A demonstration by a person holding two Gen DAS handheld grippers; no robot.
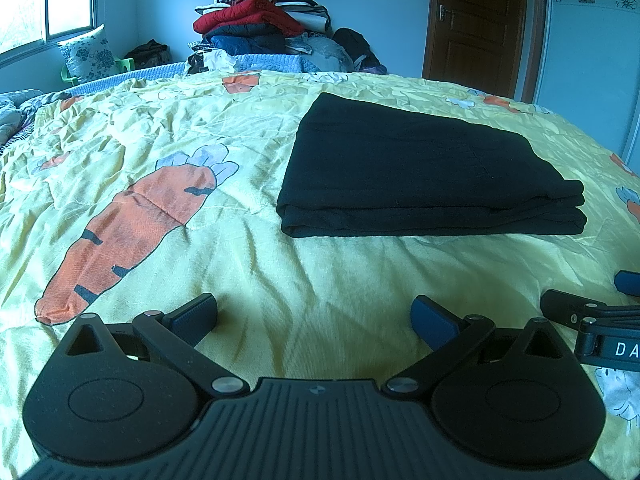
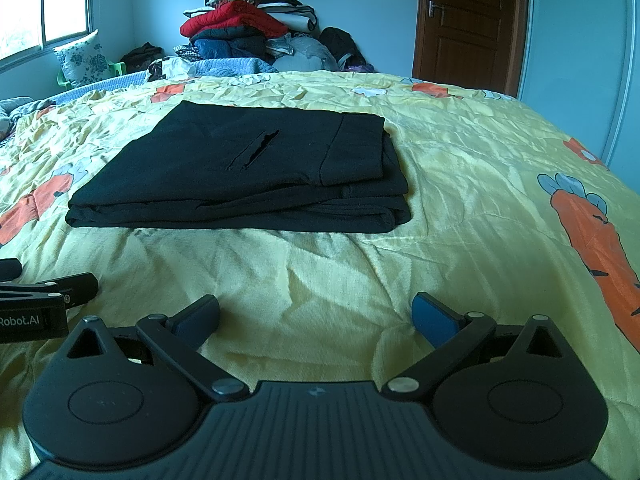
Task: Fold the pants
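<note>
The bed (image 2: 460, 184), covered by a wrinkled yellow spread printed with orange carrots, fills most of both views and serves as the reference point for all that follows. Beyond its far edge, against the pale blue wall, stands a tall pile of clothes (image 2: 244, 24) and bedding, a red padded garment prominent within it; no basket or bin is seen holding the pile. A brown wooden door (image 2: 472, 20) stands shut past the far right corner of the bed. A floral cushion (image 2: 82, 58) rests on a green chair past the far left corner, under the window. On the bed, roughly central, lie the black pants (image 2: 240, 172), folded into a flat layered rectangle with stacked edges facing the cameras and a slit pocket opening visible on top; in the left wrist view the same pants (image 1: 420, 176) sit forward and to the right. The left gripper (image 1: 316, 320) is low over the near part of the bed, jaws spread wide and holding nothing, well apart from the pants. The right gripper (image 2: 316, 318) is just beside it over the near part of the bed, jaws likewise wide and holding nothing, clear of the pants.
</note>
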